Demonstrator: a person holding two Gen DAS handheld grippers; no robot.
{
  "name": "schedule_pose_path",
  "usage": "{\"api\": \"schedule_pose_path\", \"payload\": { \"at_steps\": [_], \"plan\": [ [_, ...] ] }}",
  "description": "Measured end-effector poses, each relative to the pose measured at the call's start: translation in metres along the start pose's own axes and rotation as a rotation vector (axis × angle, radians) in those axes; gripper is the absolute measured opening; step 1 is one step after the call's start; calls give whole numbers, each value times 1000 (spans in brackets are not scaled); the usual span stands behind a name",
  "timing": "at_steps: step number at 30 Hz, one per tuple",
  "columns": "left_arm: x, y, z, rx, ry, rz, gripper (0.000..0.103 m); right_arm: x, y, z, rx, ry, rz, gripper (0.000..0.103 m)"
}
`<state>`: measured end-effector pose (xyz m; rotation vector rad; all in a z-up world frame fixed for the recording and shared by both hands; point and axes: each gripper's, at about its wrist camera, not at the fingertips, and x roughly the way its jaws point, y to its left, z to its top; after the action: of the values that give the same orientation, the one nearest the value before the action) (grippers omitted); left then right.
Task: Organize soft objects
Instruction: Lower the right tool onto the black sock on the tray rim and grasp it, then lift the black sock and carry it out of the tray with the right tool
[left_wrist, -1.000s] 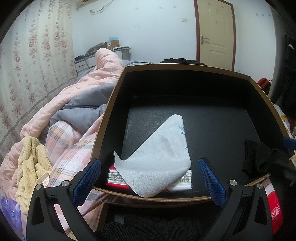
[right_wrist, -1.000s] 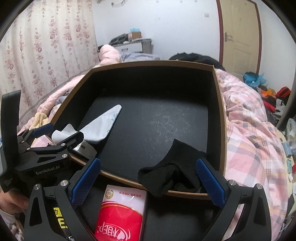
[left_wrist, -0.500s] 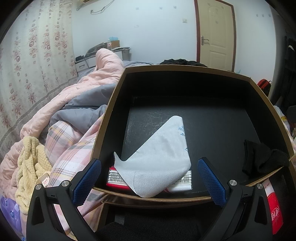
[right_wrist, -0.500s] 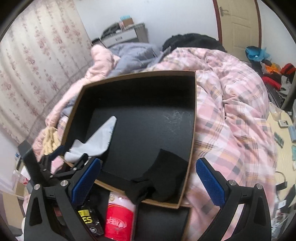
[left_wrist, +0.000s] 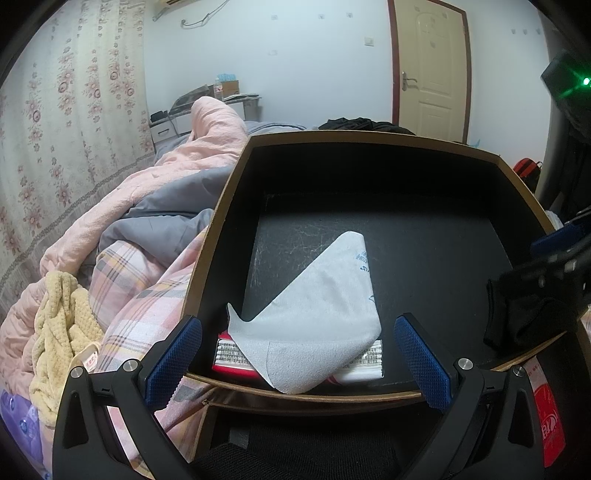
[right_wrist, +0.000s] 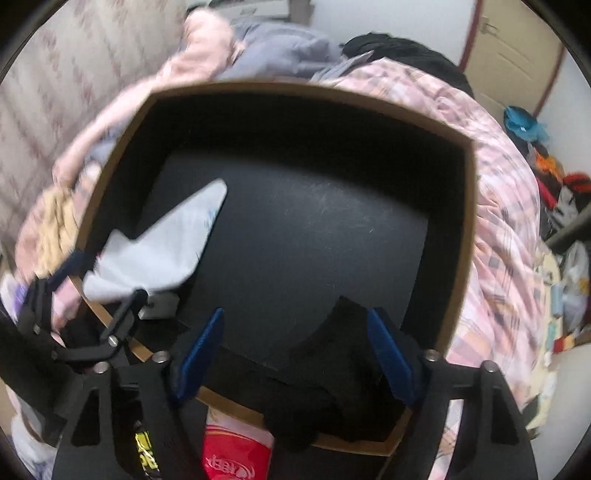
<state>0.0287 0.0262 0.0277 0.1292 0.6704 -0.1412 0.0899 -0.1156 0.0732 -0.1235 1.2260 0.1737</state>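
Note:
A black box with a brown rim (left_wrist: 332, 142) (right_wrist: 468, 206) rests on the bed. Inside, a grey cloth (left_wrist: 314, 328) (right_wrist: 159, 251) lies over a red and white tissue pack (left_wrist: 229, 358) at the near left. A black sock (left_wrist: 524, 317) (right_wrist: 325, 376) drapes over the near right rim. My left gripper (left_wrist: 297, 360) is open and empty, just before the near rim by the grey cloth. My right gripper (right_wrist: 295, 354) is open, partly narrowed, with its fingers on either side of the black sock; it shows blurred in the left wrist view (left_wrist: 554, 258).
A pink plaid quilt (right_wrist: 498, 229) (left_wrist: 140, 295) surrounds the box. A yellow knitted cloth (left_wrist: 62, 332) lies left of it. A red tissue pack (right_wrist: 236, 454) (left_wrist: 546, 417) lies in front of the box. A door (left_wrist: 430, 62) and floor clutter (right_wrist: 554, 177) are at the right.
My right gripper has dropped down and forward over the black sock and its fingers have come closer together. My left gripper has not moved.

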Motion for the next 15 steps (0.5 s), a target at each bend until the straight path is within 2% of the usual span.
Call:
{"api": "schedule_pose_path", "payload": {
  "at_steps": [5, 8, 11, 12, 14, 15],
  "plan": [
    [0, 0, 0, 0, 0, 0, 103, 9, -3, -10, -79, 155, -106, 73],
    [0, 0, 0, 1, 0, 0, 103, 12, -3, -21, -117, 209, -96, 73],
    [0, 0, 0, -1, 0, 0, 103, 10, -10, -28, -92, 198, -61, 71],
    [-1, 0, 0, 0, -1, 0, 103, 11, -13, -30, -81, 199, -35, 69],
    [0, 0, 0, 0, 0, 0, 103, 11, -16, -35, -71, 208, -9, 54],
    [-1, 1, 0, -1, 0, -1, 103, 11, -17, -37, -63, 209, 3, 52]
  ]
}}
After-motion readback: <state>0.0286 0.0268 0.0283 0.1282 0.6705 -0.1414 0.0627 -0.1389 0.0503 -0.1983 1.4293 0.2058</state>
